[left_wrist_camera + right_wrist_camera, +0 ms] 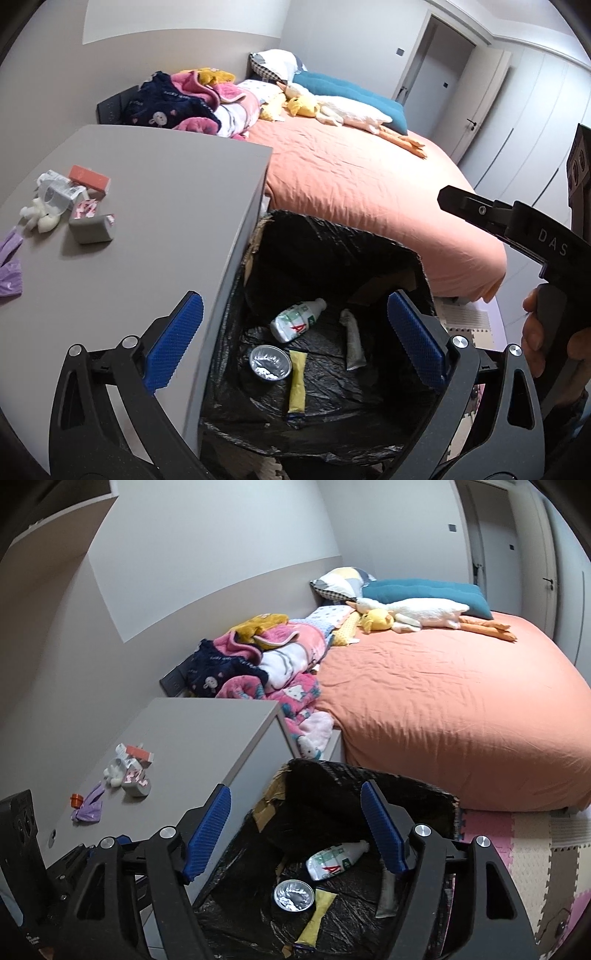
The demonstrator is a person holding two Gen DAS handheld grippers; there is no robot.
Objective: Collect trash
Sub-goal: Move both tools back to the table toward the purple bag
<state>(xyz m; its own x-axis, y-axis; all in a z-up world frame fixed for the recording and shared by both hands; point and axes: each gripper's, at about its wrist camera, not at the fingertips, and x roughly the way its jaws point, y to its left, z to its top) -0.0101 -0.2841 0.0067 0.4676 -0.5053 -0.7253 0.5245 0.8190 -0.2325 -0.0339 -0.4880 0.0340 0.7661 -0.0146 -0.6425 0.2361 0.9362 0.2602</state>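
Both my grippers hang spread and empty over the bin (413,266), lower centre, where the bottle (295,319) and cup (269,363) lie. More trash (79,201) waits on the table (166,221), left.

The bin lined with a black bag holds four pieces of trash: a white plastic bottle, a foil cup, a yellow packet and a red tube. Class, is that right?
One detail is wrong: the tube is grey, not red, as the left wrist view shows. The bin does hold the white plastic bottle, foil cup and yellow packet.

black gripper (295,343) frames, blue ribbed pads (175,341), silver screws.
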